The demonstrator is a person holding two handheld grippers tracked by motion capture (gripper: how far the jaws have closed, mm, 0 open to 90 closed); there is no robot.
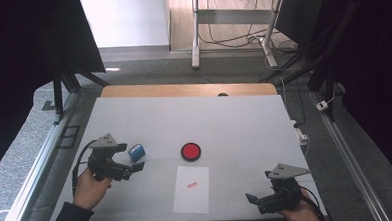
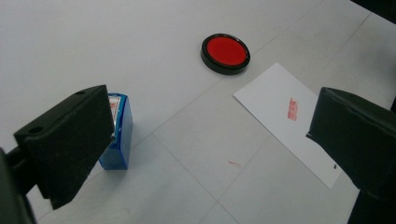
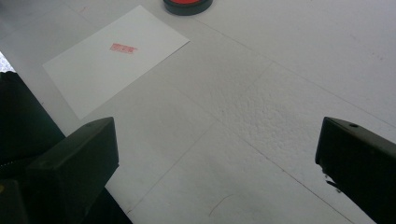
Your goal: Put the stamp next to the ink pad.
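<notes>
Near the table's (image 1: 134,118) left edge the left hand (image 1: 90,187) holds the left gripper (image 1: 131,161) low over the surface, pointed toward the middle. Its jaws stand wide apart and grip nothing. The blue stamp (image 1: 137,152) stands upright just beside the far jaw; whether they touch I cannot tell. Toward the middle lies the round red ink pad (image 1: 191,151), and near the front edge a white sheet (image 1: 191,189) bearing a red imprint (image 1: 192,184). At the front right corner the right hand (image 1: 301,213) holds the right gripper (image 1: 255,200), its jaws wide apart and empty, aimed at the sheet.
</notes>
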